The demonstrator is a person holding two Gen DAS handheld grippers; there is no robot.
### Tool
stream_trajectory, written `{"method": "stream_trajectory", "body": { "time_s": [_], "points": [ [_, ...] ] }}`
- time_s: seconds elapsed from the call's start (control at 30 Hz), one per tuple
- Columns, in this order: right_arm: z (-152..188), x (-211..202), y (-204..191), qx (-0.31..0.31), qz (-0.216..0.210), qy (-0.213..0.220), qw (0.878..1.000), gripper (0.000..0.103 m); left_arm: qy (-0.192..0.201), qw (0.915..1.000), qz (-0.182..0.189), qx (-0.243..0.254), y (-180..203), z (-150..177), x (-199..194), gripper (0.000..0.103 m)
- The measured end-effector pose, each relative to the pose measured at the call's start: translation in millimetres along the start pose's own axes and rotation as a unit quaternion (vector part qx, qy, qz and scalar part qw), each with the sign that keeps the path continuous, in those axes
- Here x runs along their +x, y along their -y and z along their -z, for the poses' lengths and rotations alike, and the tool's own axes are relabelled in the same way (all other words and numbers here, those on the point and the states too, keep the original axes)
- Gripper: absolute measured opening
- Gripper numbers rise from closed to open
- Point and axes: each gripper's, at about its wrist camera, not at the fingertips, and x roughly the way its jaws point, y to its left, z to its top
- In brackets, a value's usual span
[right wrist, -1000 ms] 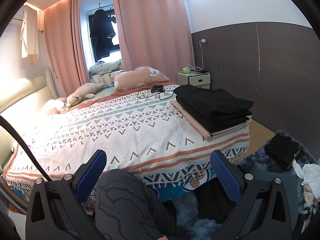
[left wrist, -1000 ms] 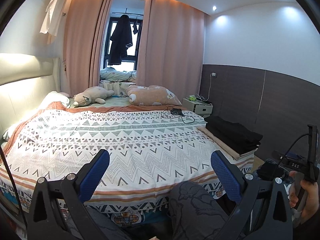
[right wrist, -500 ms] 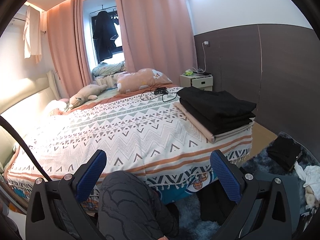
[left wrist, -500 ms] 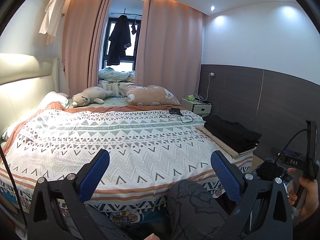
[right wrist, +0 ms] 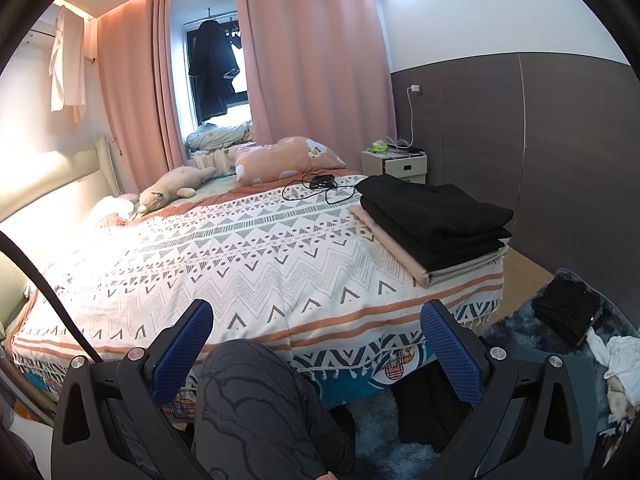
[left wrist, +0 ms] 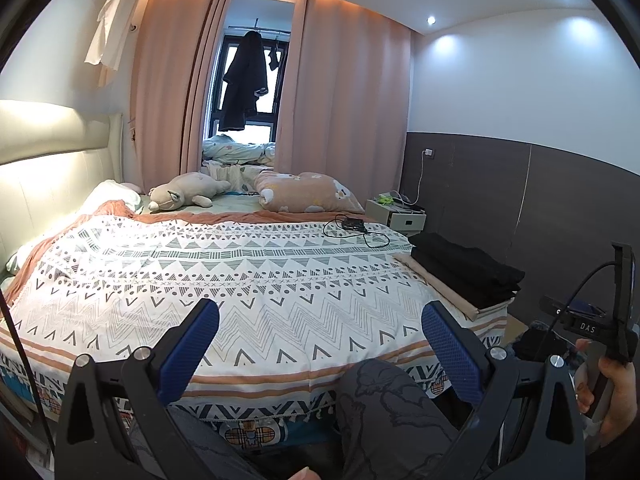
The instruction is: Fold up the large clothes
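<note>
A stack of folded clothes (right wrist: 434, 220), black pieces on a beige one, lies on the right corner of the bed (right wrist: 256, 264); the left wrist view shows the same stack (left wrist: 464, 272) at the bed's right edge. My left gripper (left wrist: 320, 332) is open and empty, held off the bed's near edge above the person's knee (left wrist: 384, 396). My right gripper (right wrist: 316, 336) is open and empty too, over the other knee (right wrist: 252, 392). Dark clothes (right wrist: 568, 312) and a white garment (right wrist: 620, 356) lie on the floor at the right.
A patterned quilt covers the bed. A plush toy (left wrist: 184, 192), a pillow (left wrist: 308, 198) and a black cable with a device (left wrist: 352, 228) lie near its far end. A nightstand (right wrist: 394, 164) stands by the dark wall panel. A blue shaggy rug (right wrist: 516, 320) covers the floor on the right.
Both views have drifted slightly and tilted a little upward; the folded stack sits slightly further right in the right wrist view. Both grippers stay open and empty.
</note>
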Motion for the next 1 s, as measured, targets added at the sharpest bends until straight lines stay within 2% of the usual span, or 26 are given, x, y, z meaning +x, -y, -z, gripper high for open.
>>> {"method": "stream_trajectory", "body": {
  "time_s": [1.0],
  "points": [
    [6,-12,0,-0.012,-0.003,0.006,1.000,0.103,0.021,0.9997,-0.002,0.010,8,8,-27,0.103]
  ]
}}
